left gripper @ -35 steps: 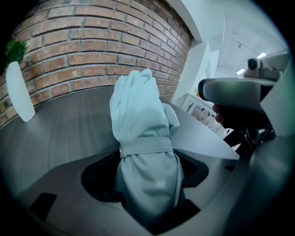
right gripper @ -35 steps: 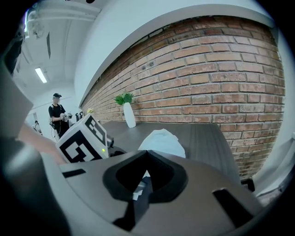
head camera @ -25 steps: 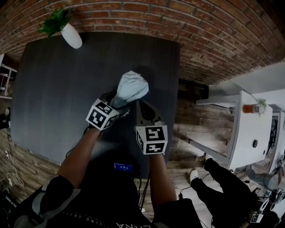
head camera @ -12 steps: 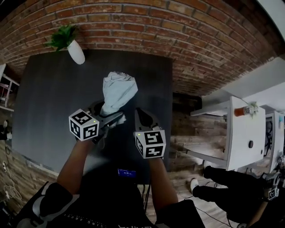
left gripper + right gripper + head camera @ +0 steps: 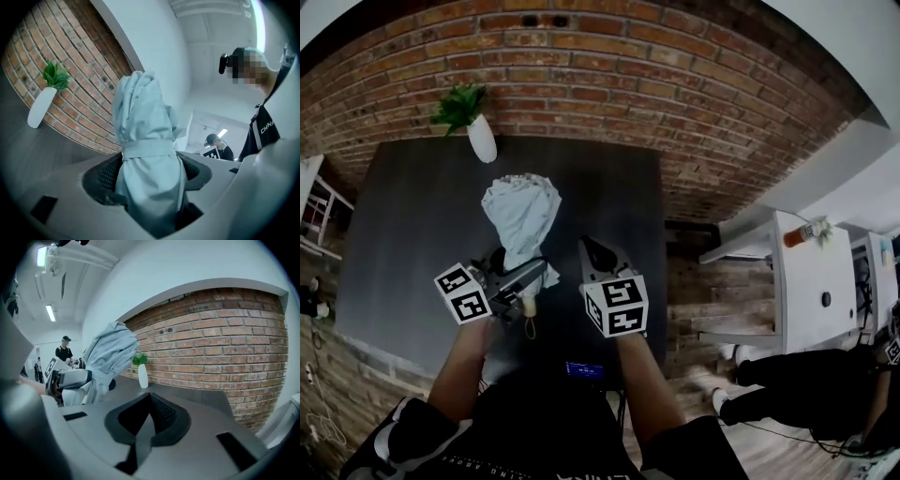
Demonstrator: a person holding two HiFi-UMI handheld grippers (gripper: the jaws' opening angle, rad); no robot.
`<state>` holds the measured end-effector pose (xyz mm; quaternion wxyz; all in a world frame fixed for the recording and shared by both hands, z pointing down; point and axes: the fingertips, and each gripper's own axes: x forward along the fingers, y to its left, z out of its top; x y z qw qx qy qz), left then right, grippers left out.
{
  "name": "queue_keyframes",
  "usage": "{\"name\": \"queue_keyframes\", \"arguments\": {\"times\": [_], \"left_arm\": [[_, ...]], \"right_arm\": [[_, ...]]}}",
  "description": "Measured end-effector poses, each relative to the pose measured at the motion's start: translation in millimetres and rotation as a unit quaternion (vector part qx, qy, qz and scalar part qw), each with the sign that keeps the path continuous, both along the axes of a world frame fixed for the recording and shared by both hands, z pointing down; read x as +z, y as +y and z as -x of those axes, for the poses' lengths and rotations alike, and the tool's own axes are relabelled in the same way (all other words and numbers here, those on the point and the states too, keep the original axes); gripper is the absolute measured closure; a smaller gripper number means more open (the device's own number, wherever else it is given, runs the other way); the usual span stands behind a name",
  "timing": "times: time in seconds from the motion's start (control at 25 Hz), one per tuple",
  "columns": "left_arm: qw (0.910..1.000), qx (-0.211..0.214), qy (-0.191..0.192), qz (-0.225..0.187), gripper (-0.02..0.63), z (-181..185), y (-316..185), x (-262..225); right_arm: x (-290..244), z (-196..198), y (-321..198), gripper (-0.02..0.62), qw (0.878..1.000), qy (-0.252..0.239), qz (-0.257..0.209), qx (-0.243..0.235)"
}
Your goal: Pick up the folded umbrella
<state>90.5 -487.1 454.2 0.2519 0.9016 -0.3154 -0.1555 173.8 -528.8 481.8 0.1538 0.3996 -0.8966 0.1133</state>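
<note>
Pale-blue cloth of the folded umbrella (image 5: pixel 523 217), clamped by the left gripper (image 5: pixel 523 275) above the dark table (image 5: pixel 403 225), centre of the head view.
A good lift probably calls for a firm squeeze just below the strap (image 5: pixel 146 150), since soft cloth may slip, with the bulky top kept upright. The right gripper (image 5: pixel 596 255) stands just beside, jaws together on nothing. Only the left gripper view shows the pads (image 5: pixel 101 176) pressing the cloth from both sides; only the head view shows the handle cord (image 5: pixel 528 317) dangling beneath.

Dark table (image 5: pixel 403 225), 1 planted vase (image 5: pixel 482 145)
</note>
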Motion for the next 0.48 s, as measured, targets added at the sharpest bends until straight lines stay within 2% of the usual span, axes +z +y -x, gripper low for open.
{"name": "queue_keyframes", "arguments": {"times": [0.12, 0.48], "left_arm": [[0.9999, 0.001, 0.012, -0.008, 0.285, 14, 19, -4], [0.9992, 0.011, 0.005, -0.037, 0.285, 39, 48, -22]], "right_arm": [[-7, 12, 15, 0.588, 1.000, -0.003, -0.004, -0.003], [-26, 29, 49, 0.588, 1.000, -0.014, -0.019, 0.008]]}}
